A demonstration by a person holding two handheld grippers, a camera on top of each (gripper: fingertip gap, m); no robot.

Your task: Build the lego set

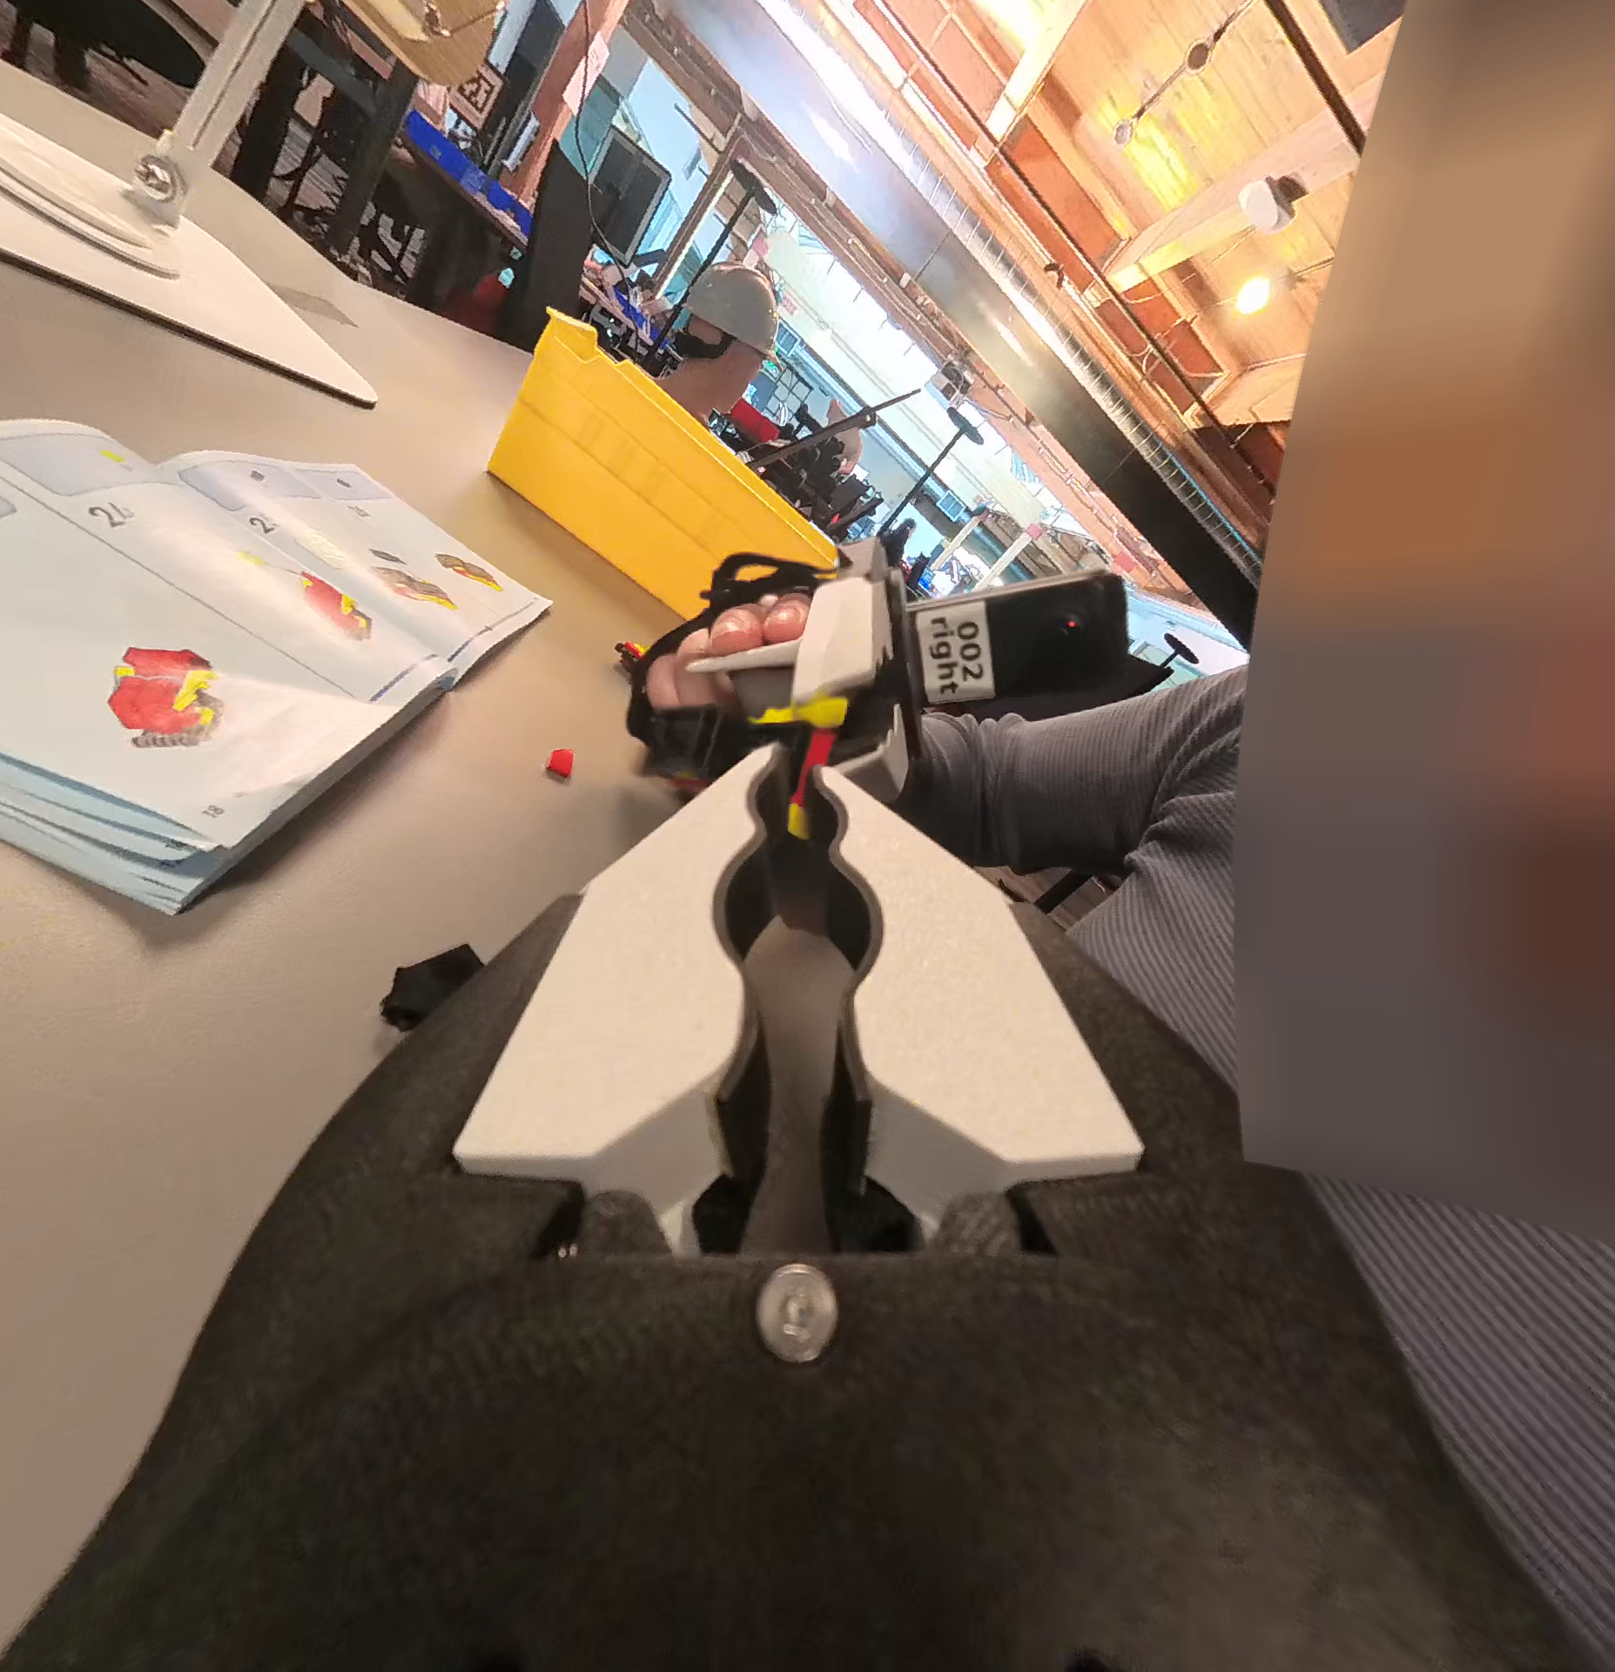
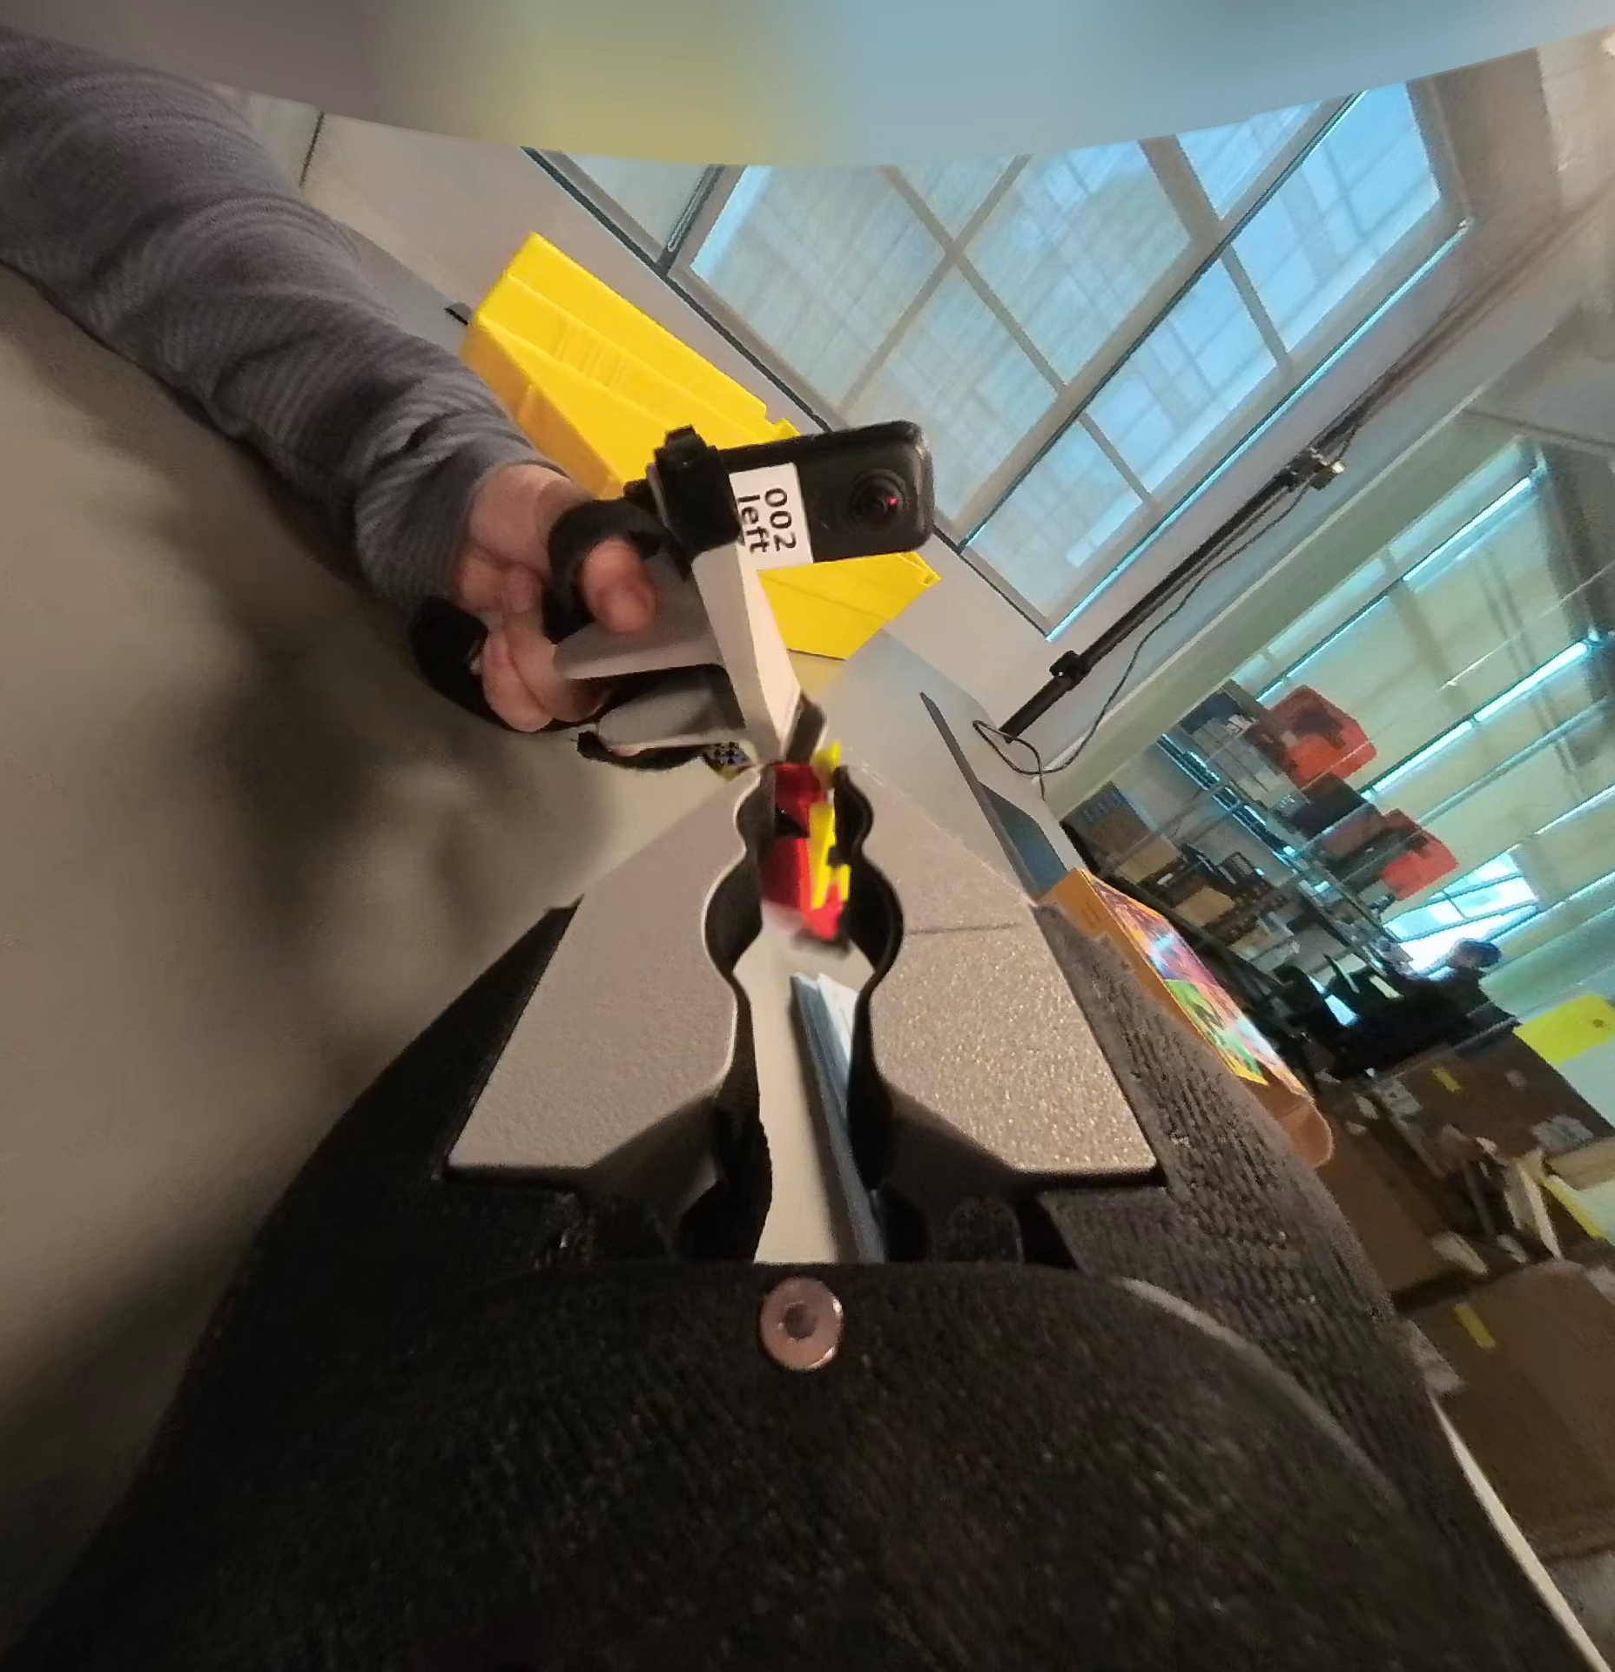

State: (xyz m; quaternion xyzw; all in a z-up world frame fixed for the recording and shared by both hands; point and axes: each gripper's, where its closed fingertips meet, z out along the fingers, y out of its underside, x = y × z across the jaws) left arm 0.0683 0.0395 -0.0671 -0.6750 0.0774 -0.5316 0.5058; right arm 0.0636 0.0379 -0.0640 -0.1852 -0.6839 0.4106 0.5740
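A small red and yellow lego model [image 2: 799, 855] is held in the air between both grippers. My right gripper [image 2: 799, 774] is shut on it, with the model sitting in the gap between its grey fingers. My left gripper [image 1: 796, 769] is shut on the model's thin red and yellow edge [image 1: 802, 778]. The two grippers face each other tip to tip. The right gripper [image 1: 826, 715] shows in the left wrist view, held by a hand. The left gripper [image 2: 785, 737] shows in the right wrist view. Most of the model is hidden by fingers.
An open instruction booklet [image 1: 197, 633] lies on the grey table [image 1: 152, 1086]. A loose red piece [image 1: 559, 763] and a black piece [image 1: 428, 982] lie near it. A yellow bin [image 1: 641, 489] stands behind. A white stand base [image 1: 197, 280] is far left. A colourful box [image 2: 1183, 977] lies at the right. Only a small space, under 4 cm, lies between the two pairs of fingers. Left tips and right tips are each some 9 cm from the black piece [image 1: 428, 982].
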